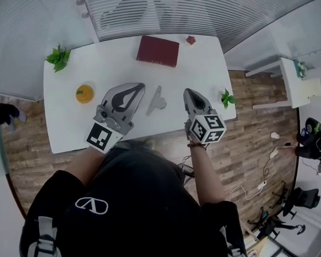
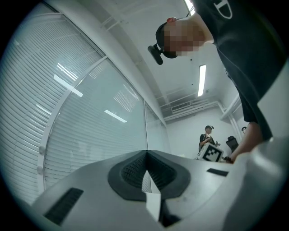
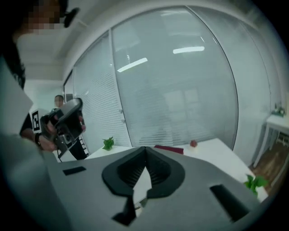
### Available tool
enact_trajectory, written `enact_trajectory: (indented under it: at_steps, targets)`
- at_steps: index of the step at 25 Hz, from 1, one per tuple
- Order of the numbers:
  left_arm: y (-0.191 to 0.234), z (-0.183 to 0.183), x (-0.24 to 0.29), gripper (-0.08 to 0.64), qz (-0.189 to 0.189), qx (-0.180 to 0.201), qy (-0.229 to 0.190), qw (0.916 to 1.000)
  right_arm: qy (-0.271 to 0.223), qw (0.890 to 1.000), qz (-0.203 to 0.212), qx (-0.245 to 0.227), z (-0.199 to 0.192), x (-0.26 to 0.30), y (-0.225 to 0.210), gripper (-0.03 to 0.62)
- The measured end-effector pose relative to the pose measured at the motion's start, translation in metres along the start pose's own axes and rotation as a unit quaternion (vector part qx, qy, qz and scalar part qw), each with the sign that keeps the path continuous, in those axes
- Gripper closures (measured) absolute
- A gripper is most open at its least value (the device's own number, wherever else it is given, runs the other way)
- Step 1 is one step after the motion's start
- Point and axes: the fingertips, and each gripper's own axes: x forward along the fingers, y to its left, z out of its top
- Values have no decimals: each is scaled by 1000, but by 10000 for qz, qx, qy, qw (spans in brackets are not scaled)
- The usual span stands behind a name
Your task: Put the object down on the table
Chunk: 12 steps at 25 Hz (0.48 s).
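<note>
Two items, my left gripper (image 1: 137, 90) and right gripper (image 1: 191, 93), are clenched empty; the grey object (image 1: 155, 101) lies on the table (image 1: 69, 124) between them, so I judge nothing remains.

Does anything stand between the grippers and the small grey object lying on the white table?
Nothing visible does. The small grey object lies on bare white table between the shut left gripper and shut right gripper; the dark red book and round orange object sit clear, farther off.
</note>
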Motion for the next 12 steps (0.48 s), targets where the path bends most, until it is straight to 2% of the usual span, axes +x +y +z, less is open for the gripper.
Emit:
enact_trajectory:
  at_steps: [3, 6, 12]
  targets:
    - [-5, 1, 6, 555, -82, 11, 3, 10000, -464, 9957, -69, -802, 28, -22, 24, 586]
    - [-9, 1, 10, 555, -136, 11, 8, 9999, -816, 9859, -176, -1452, 48, -38, 44, 586]
    - [-13, 1, 14, 555, -212, 41, 14, 9998, -1325, 9645, -513, -2225, 76, -63, 65, 587]
